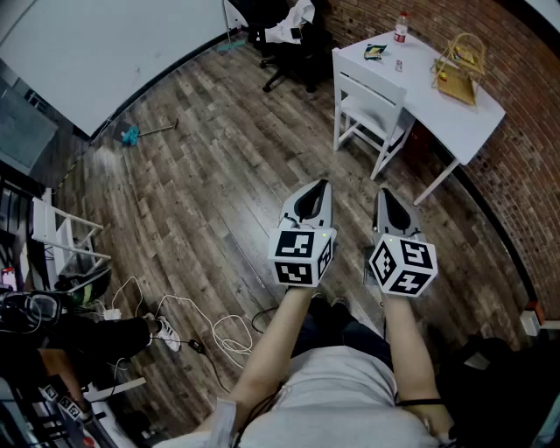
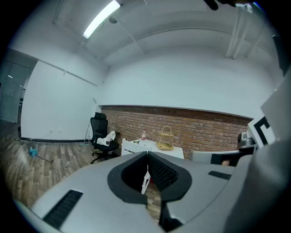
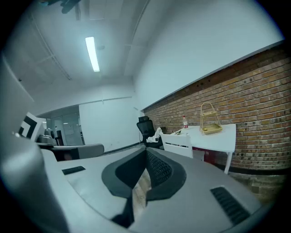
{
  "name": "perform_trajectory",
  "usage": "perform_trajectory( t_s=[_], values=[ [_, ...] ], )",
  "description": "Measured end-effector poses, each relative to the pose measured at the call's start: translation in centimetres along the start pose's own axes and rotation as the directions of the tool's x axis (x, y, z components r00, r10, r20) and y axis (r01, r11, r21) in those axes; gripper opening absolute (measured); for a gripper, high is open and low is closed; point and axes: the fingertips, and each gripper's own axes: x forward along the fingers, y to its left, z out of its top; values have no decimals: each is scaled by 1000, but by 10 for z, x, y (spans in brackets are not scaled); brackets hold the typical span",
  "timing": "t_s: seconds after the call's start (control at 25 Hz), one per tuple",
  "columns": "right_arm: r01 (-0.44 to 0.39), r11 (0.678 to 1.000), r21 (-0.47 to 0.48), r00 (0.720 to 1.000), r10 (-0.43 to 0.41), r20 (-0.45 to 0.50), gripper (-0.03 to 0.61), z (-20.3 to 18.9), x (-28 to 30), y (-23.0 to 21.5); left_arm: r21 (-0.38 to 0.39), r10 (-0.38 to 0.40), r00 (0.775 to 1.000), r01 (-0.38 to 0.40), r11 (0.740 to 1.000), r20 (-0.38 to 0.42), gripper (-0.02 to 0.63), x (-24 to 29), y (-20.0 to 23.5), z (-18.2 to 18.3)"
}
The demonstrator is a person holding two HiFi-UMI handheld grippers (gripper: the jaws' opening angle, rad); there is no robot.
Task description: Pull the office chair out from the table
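Observation:
A black office chair [image 1: 289, 39] with a white cloth on its seat stands at the far end of the white table [image 1: 455, 122]; it also shows in the left gripper view [image 2: 101, 136] and the right gripper view [image 3: 148, 131]. A white wooden chair [image 1: 372, 105] is tucked against the table's near side. My left gripper [image 1: 322, 185] and right gripper [image 1: 382, 194] hang side by side over the wood floor, well short of both chairs. Both point toward the table. The jaws of each meet at the tip with nothing between them [image 2: 147, 154] [image 3: 146, 150].
A yellow wire basket [image 1: 459, 66], a bottle [image 1: 401, 26] and small items sit on the table, which stands against a brick wall [image 1: 525, 96]. A blue mop [image 1: 131, 134] lies on the floor at far left. White cables [image 1: 219, 328] and a white rack [image 1: 61, 232] are near left.

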Motion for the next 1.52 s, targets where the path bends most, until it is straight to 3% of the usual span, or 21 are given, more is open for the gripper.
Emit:
perform_trajectory(
  t_s=[0.8, 1.52],
  values=[
    [5, 999, -46, 1000, -5, 6, 15, -2, -5, 3, -6, 12, 1000, -12, 1000, -10, 15, -6, 1, -6],
    [-48, 997, -56, 997, 45, -57, 15, -6, 26, -56, -10, 72, 997, -72, 997, -36, 15, 43, -12, -16]
  ],
)
